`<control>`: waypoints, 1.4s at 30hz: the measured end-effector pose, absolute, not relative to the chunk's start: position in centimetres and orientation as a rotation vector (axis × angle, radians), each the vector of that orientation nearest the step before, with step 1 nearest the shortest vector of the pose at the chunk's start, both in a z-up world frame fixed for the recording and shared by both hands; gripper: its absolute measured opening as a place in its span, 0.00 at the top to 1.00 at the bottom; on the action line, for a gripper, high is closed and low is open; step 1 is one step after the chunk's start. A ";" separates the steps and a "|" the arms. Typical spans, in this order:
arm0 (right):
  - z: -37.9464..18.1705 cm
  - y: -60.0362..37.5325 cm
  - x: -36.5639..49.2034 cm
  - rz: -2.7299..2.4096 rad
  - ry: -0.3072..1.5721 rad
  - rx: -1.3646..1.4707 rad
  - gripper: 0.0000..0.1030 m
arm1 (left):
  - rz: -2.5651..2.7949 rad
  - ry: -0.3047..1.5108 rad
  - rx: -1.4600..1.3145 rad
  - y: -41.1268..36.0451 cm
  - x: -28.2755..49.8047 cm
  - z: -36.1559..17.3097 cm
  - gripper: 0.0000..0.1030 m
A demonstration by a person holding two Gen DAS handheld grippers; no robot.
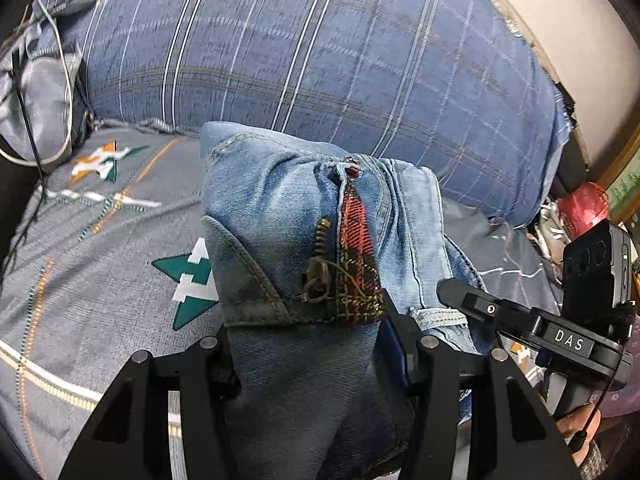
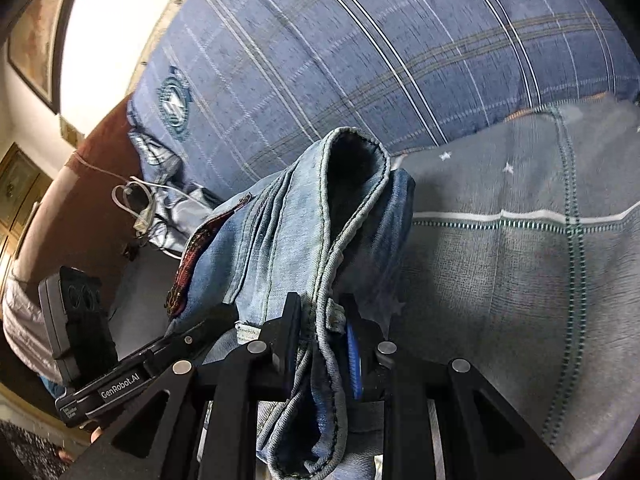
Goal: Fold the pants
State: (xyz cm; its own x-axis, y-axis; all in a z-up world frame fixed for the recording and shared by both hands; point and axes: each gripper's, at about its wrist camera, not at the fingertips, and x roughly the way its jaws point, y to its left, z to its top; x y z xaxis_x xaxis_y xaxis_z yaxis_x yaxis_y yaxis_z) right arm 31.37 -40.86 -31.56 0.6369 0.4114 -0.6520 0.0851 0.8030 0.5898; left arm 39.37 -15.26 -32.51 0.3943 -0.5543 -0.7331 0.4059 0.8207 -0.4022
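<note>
Light blue denim pants (image 1: 280,216) with a red plaid fly lining and brass zipper hang bunched between both grippers above a grey bedsheet (image 1: 80,264). My left gripper (image 1: 312,344) is shut on the pants near the fly, with cloth filling the gap between its fingers. My right gripper (image 2: 324,332) is shut on the pants (image 2: 288,232) at the waistband edge, which droops through the fingers. The right gripper also shows in the left wrist view (image 1: 520,316) at the pants' right side. The left gripper shows in the right wrist view (image 2: 132,376) at lower left.
A large blue plaid pillow (image 1: 320,48) lies behind the pants. Grey cloth and a white cable (image 1: 48,92) sit at the far left. A red bag and clutter (image 1: 580,208) lie at the bed's right edge. The wall and a framed picture (image 2: 36,40) are beyond.
</note>
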 end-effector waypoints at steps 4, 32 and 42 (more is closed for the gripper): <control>-33.4 -41.2 32.0 0.189 0.894 0.643 0.78 | -0.592 0.996 -0.141 -15.4 39.6 -34.0 0.45; -32.9 -35.0 32.0 0.079 0.905 0.196 0.64 | -0.515 1.018 -0.057 -15.8 36.2 -33.5 0.26; -35.7 -35.3 32.7 0.020 0.956 0.140 0.61 | -0.519 0.958 -0.198 -11.3 35.8 -29.6 0.26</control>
